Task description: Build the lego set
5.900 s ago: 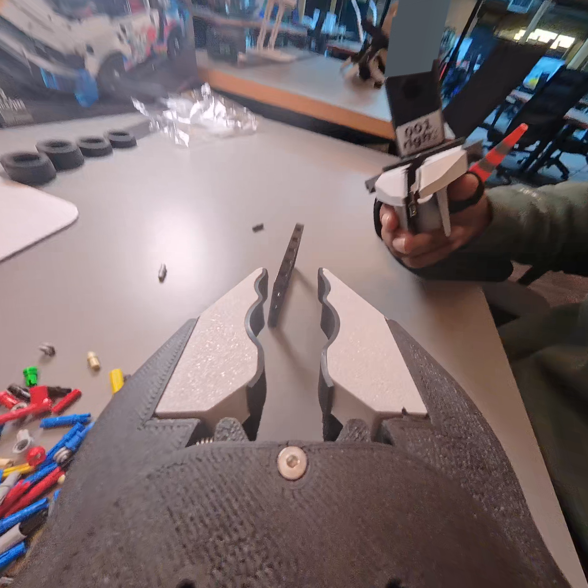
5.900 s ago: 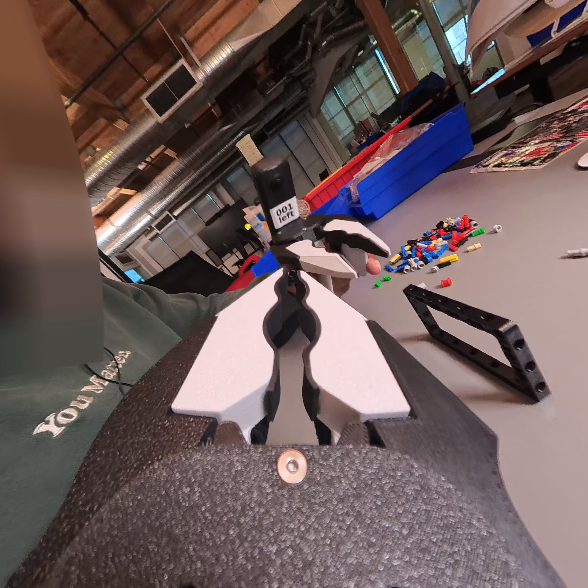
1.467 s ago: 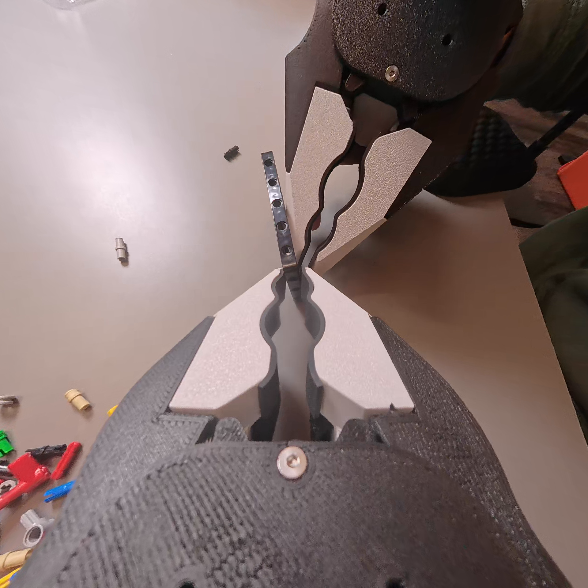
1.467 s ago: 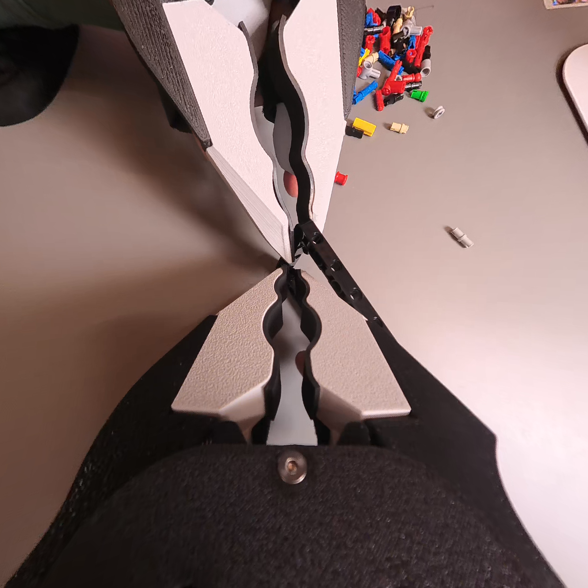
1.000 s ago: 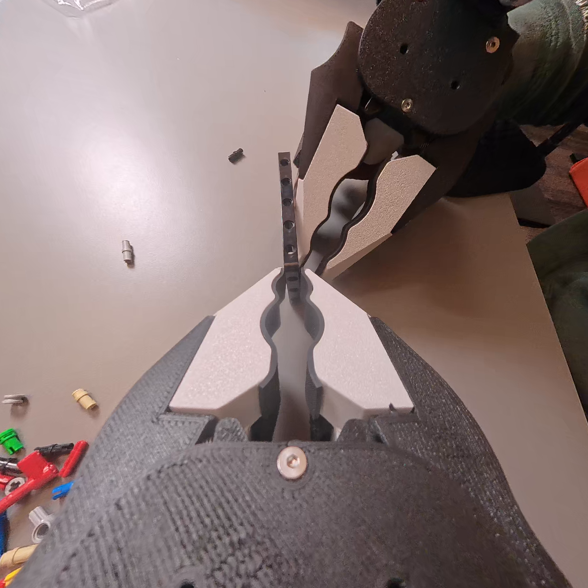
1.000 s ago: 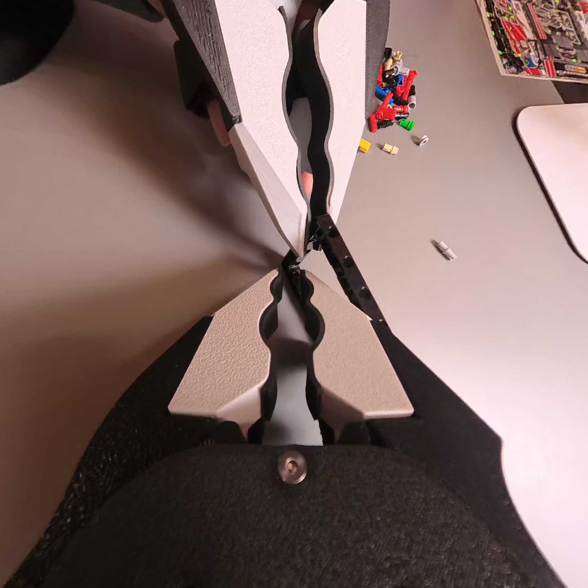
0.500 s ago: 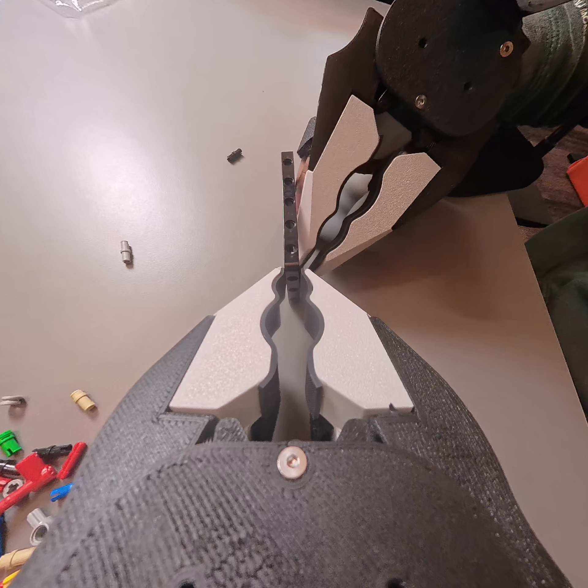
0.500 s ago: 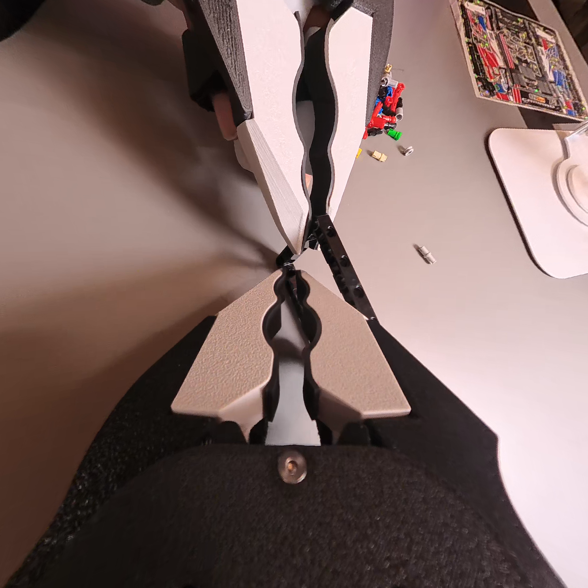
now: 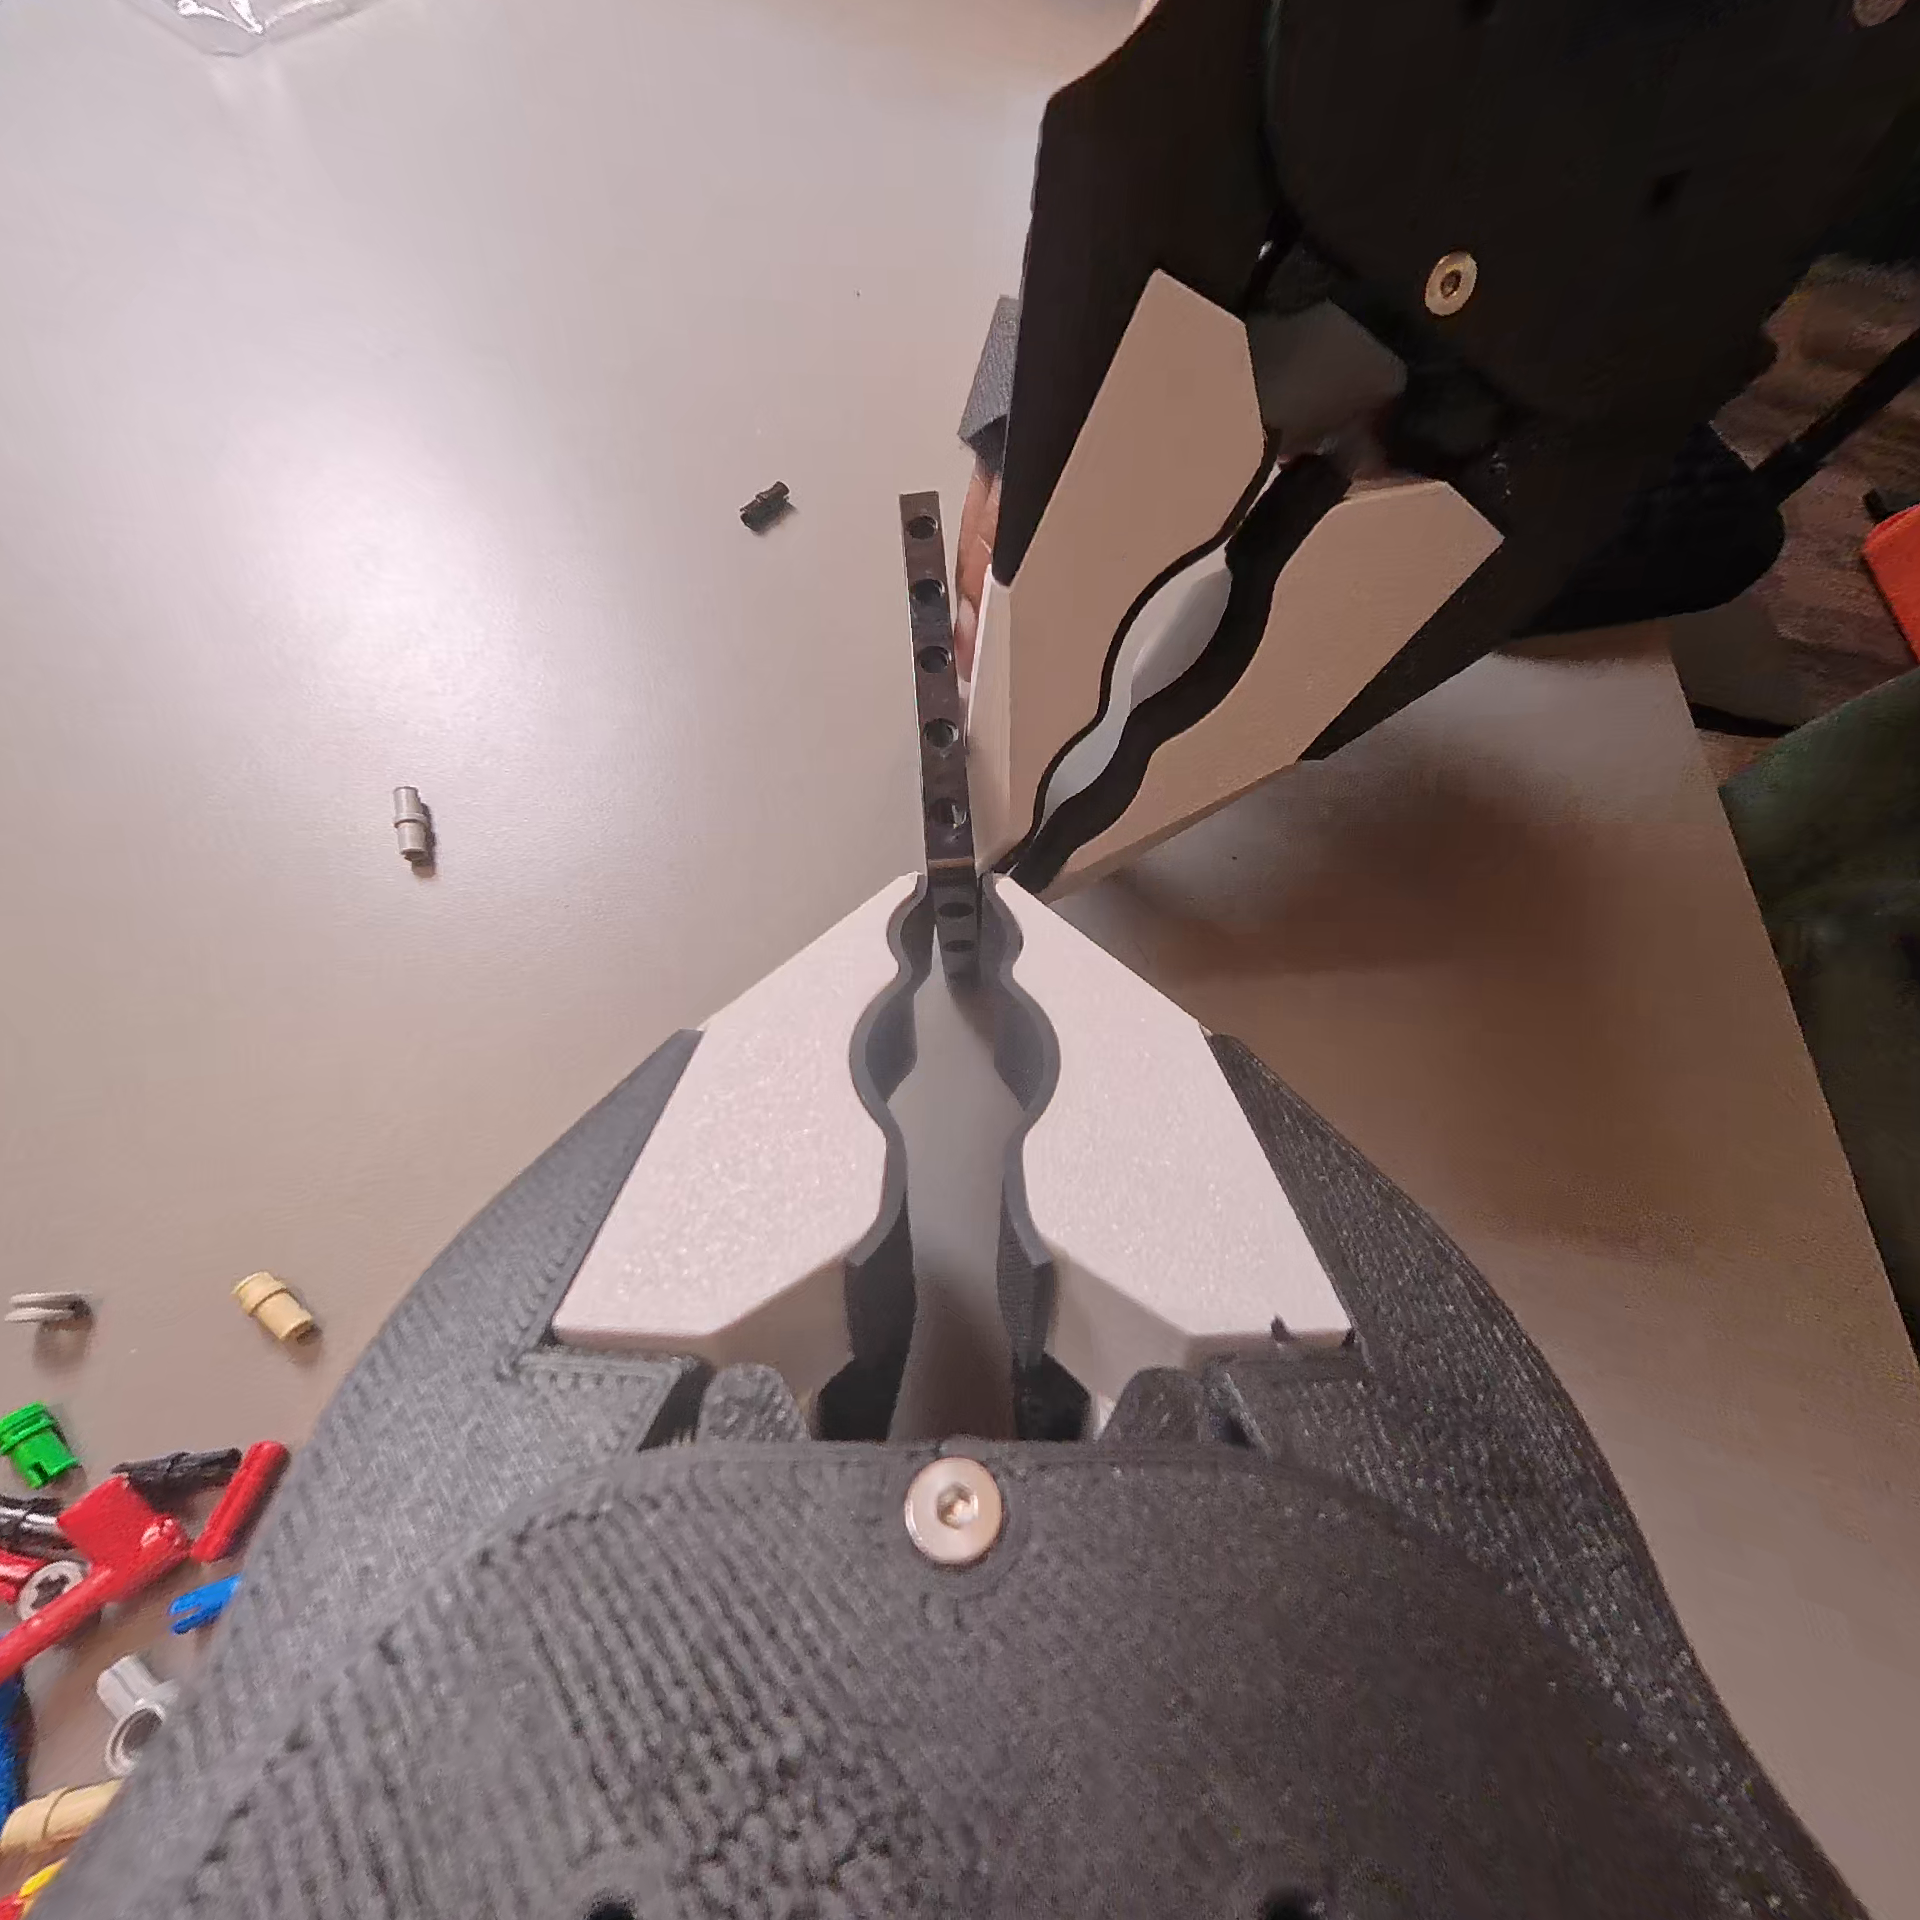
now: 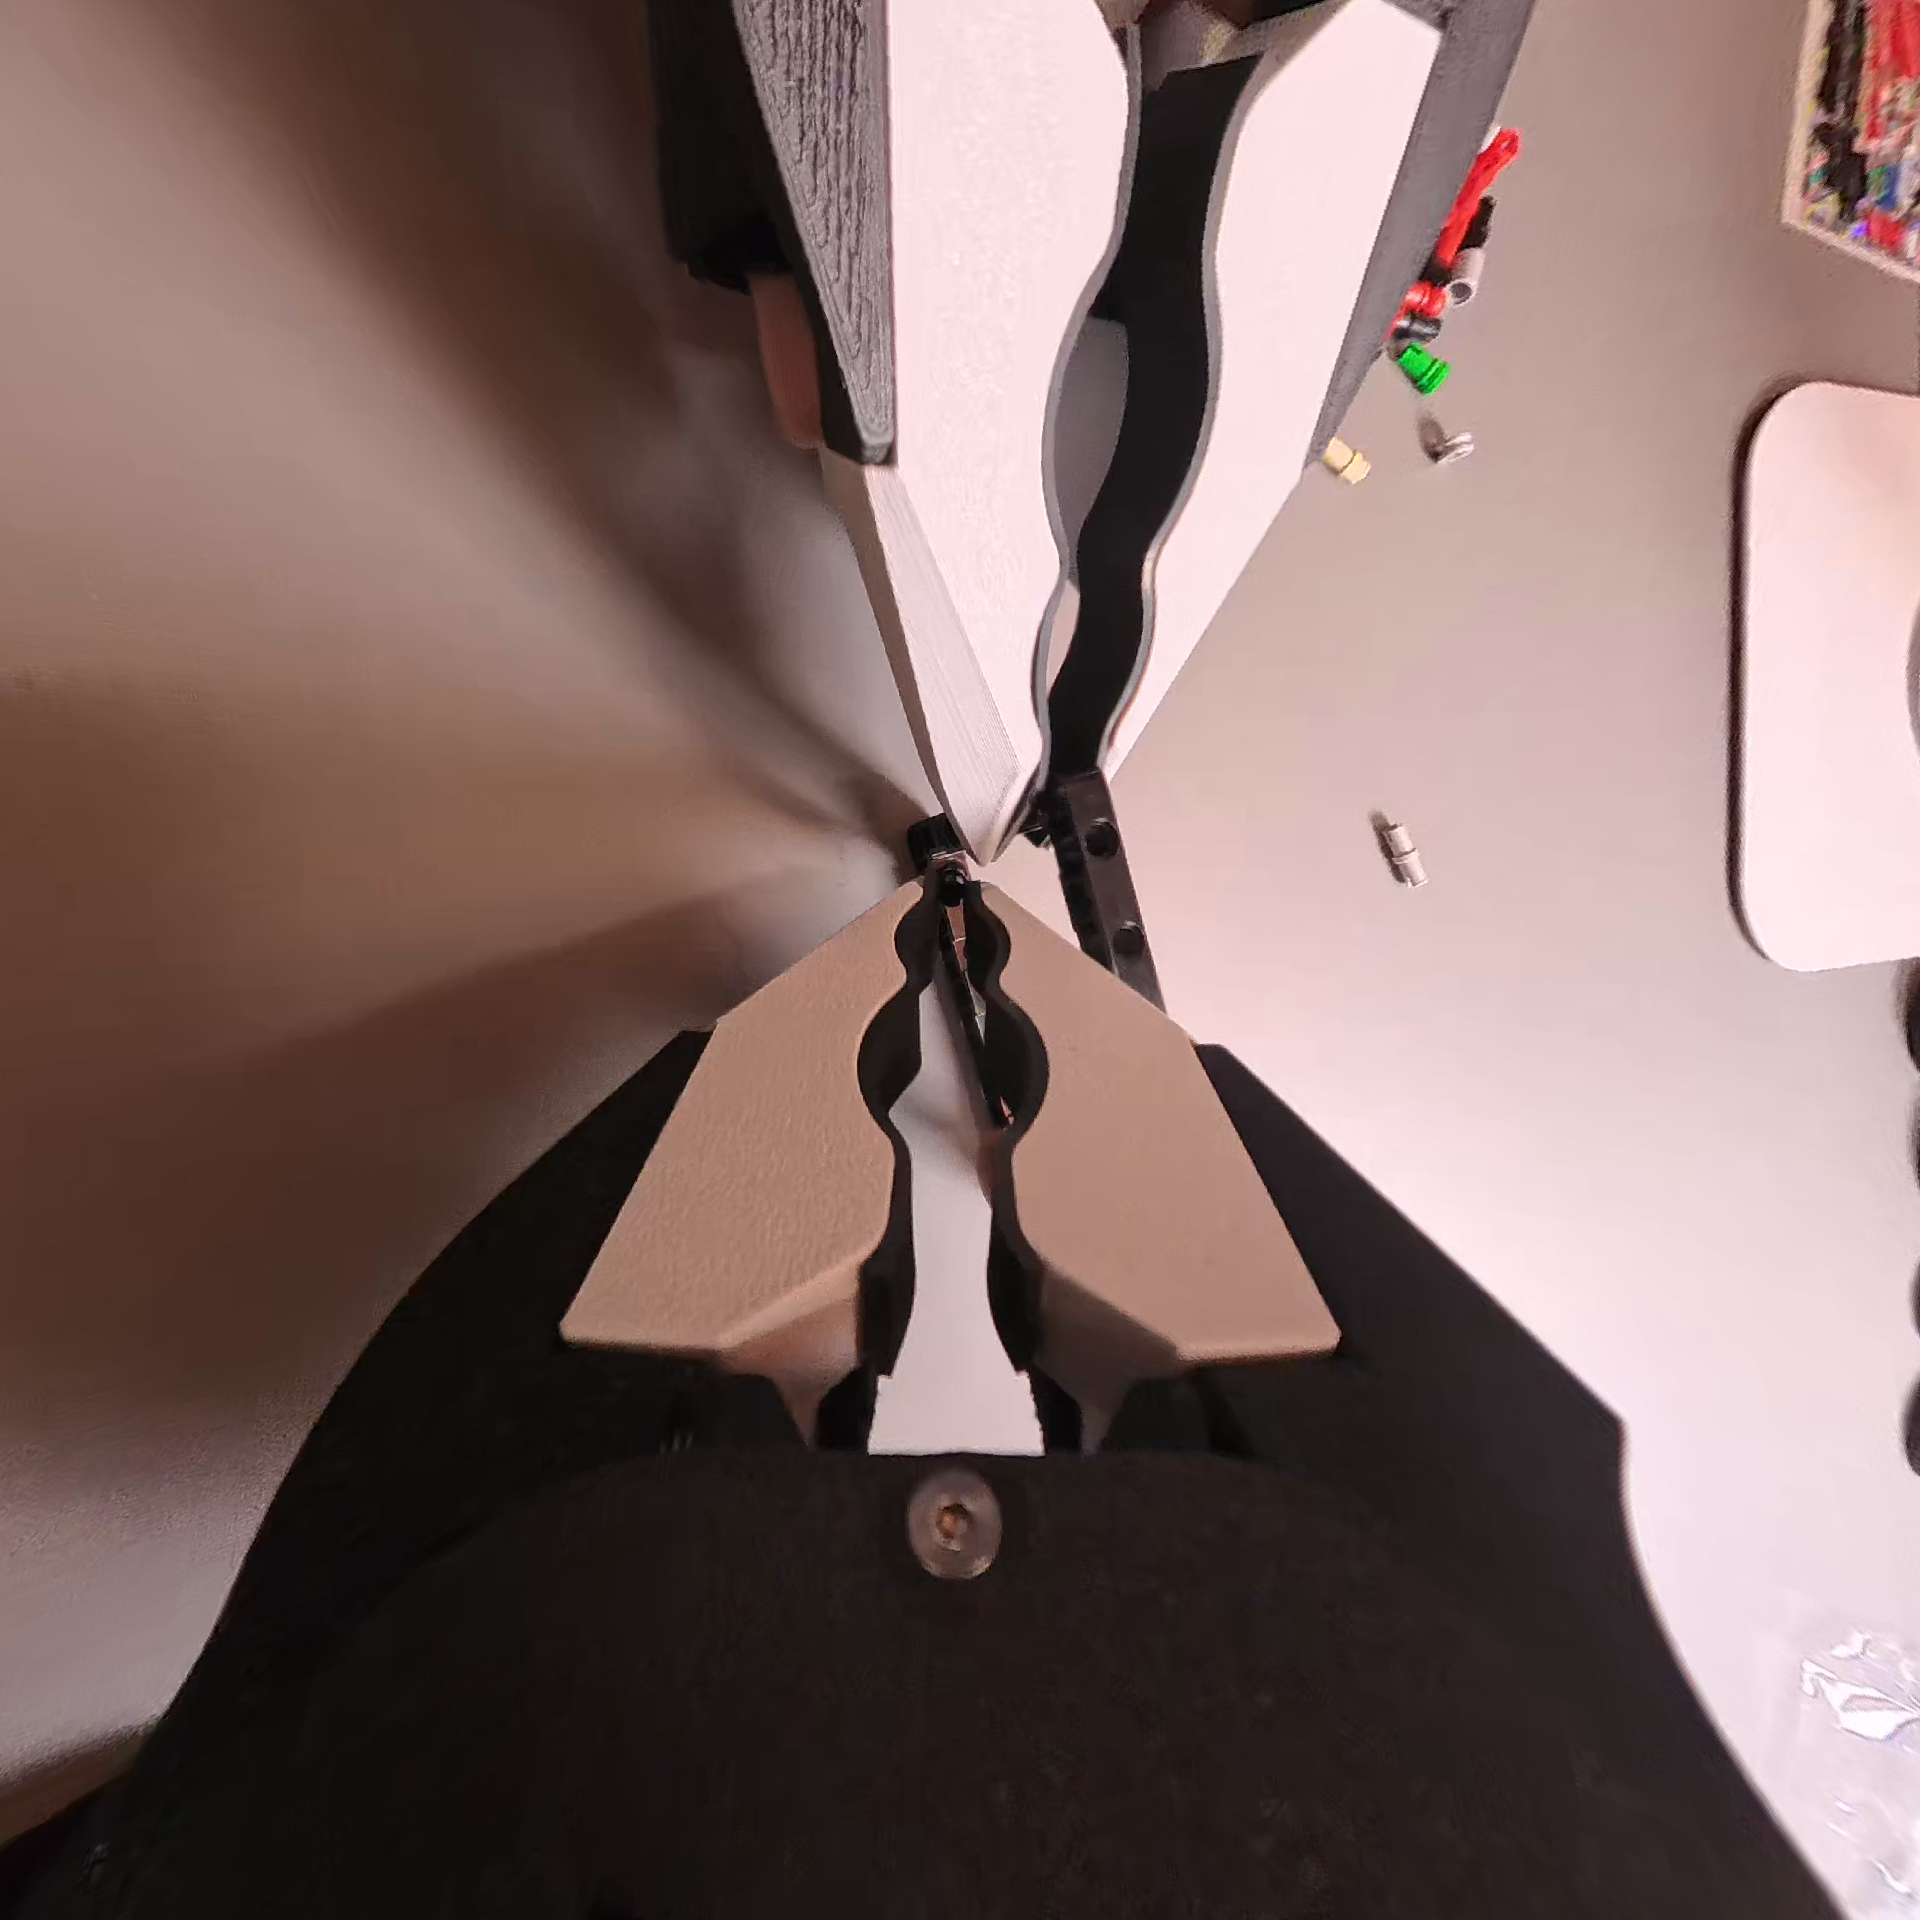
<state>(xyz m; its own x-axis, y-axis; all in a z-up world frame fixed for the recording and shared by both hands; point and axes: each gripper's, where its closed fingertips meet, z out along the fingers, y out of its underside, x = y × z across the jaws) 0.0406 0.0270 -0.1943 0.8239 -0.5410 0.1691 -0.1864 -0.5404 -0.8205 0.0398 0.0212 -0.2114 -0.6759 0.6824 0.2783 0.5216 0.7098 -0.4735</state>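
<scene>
Both grippers meet tip to tip: left gripper (image 9: 958,902) jaws pinching the black frame (image 9: 940,686), right gripper (image 10: 961,902) jaws pinching a black pin (image 10: 940,852). Best keep the frame dead steady and push straight.

Both views are lit from overhead by soft indoor light. In the left wrist view a broad pale glare is spread over the table (image 9: 436,582), and a warm brown shadow is cast on it to the right, beneath the right gripper (image 9: 1023,857). The near gripper shell is rendered sharply, its weave clearly resolved. Strong wide-angle bending is seen toward the edges. In the right wrist view the left half is smeared by streaked blur and darkened by brown shadow, while the right of the table (image 10: 1558,1143) is bright and washed out. The plastic wrap (image 10: 1870,1714) at the corner is left out of focus.
</scene>
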